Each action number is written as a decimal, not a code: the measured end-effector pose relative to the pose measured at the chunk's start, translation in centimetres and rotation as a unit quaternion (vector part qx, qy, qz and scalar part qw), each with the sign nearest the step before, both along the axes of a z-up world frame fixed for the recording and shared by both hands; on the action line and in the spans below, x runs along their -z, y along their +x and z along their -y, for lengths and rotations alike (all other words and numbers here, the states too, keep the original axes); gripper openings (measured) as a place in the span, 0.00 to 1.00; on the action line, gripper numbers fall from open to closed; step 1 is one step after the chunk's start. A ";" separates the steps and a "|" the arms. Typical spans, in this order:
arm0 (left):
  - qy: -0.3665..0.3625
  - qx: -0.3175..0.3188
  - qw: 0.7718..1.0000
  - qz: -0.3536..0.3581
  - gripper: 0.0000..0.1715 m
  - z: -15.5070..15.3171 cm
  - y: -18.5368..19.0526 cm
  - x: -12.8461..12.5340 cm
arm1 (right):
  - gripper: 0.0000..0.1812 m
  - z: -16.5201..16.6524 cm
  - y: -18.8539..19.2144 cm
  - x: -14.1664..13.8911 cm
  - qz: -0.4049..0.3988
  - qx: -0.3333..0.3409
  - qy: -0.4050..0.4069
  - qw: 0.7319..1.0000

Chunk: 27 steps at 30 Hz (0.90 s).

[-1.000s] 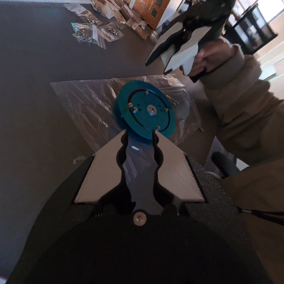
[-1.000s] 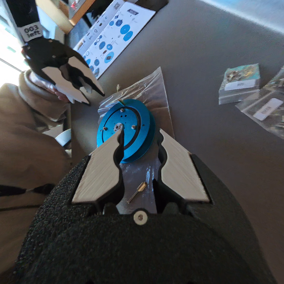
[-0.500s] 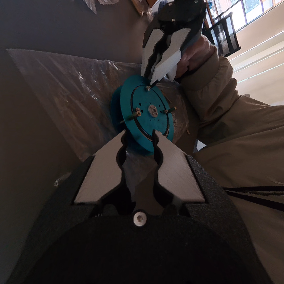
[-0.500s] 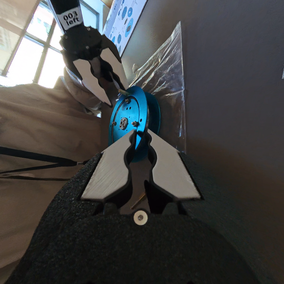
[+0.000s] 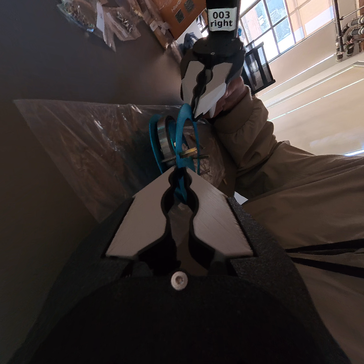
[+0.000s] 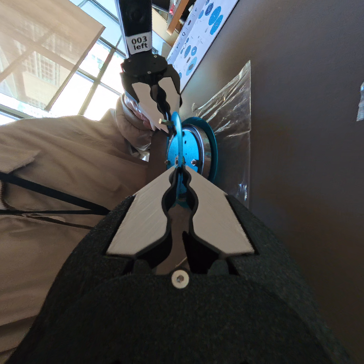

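A thin blue ring [image 5: 179, 126] is held edge-on, a little apart from a blue disc base [image 5: 152, 137] that carries a silver bearing [image 5: 162, 137]. My left gripper [image 5: 179, 171] is shut on the ring's near edge. My right gripper [image 5: 197, 116] is shut on its far edge. A brass standoff [image 5: 189, 156] sticks out of the ring. In the right wrist view my right gripper [image 6: 178, 169] is shut on the ring [image 6: 178, 130], and the left gripper [image 6: 167, 126] grips the opposite edge beside the base [image 6: 211, 145]. The base rests on a clear plastic bag [image 5: 88, 141].
Small bags of hardware [image 5: 110, 25] and a cardboard box [image 5: 177, 15] lie at the far end of the dark table [image 5: 59, 69]. A printed parts sheet [image 6: 202, 25] lies beyond the plastic bag [image 6: 232, 118]. A person's beige sleeves [image 5: 285, 177] are close by. One gripper's finger ends stand about 8 cm off the other's.
Both grippers came down from open and closed on opposite edges of the blue ring. The ring has come away from the base, exposing the silver bearing.
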<state>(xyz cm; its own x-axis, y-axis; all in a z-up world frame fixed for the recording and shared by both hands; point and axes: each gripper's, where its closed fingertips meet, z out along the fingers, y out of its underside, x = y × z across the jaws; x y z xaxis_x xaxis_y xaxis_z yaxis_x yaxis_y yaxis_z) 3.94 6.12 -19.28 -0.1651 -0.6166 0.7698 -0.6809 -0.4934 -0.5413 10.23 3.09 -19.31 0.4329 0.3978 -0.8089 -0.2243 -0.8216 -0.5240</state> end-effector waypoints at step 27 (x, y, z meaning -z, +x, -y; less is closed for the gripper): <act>0.209 0.031 0.975 0.061 0.00 3.4 1.4 -4.5 | 0.15 0.8 -1.7 -1.4 0.205 -0.072 0.201 0.955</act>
